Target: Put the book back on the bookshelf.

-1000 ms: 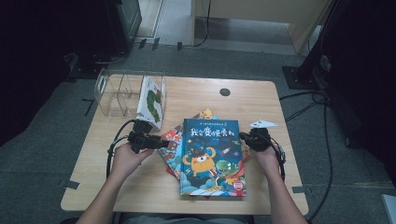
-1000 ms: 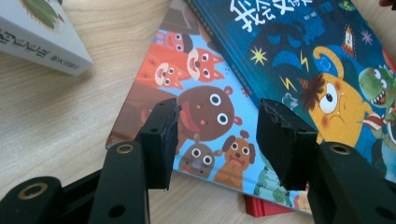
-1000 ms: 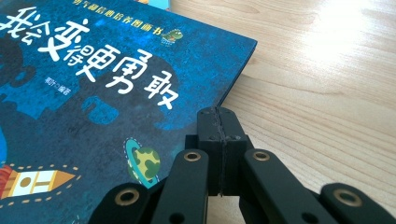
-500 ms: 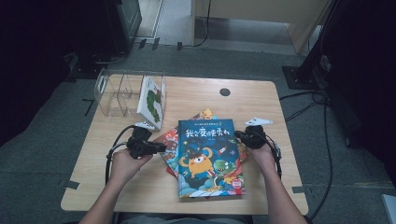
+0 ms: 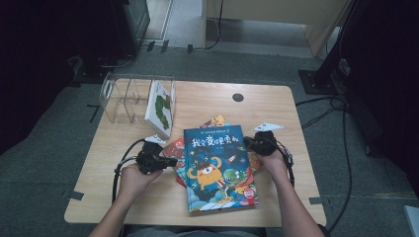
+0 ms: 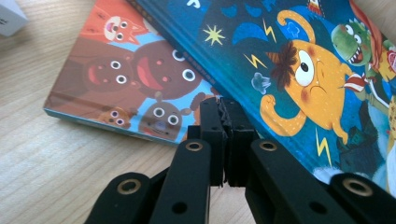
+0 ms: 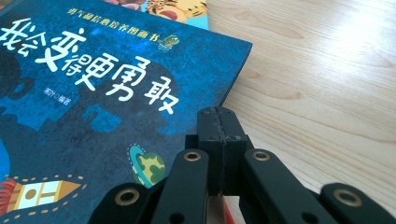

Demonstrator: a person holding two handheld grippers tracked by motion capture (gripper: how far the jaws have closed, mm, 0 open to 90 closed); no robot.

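left gripper point(image 5: 170, 162): jaws have just been closing and now meet with nothing between them, tips at the blue book's left edge over the orange book point(image 6: 135, 79)
blue book point(image 5: 217, 168): top of a fanned stack at the table's point(image 5: 148, 207) front middle; looks like a stiff, glossy hardcover, fairly heavy, likely slippery
hold: judged best at the two long side edges, one gripper each
right gripper point(image 5: 248, 143): jaws together, empty, at the book's upper right edge

Top book point(image 5: 217, 168) on a book stack point(image 5: 174, 150), centre of table point(image 5: 276, 106); clear rack point(image 5: 123, 96) behind-left.
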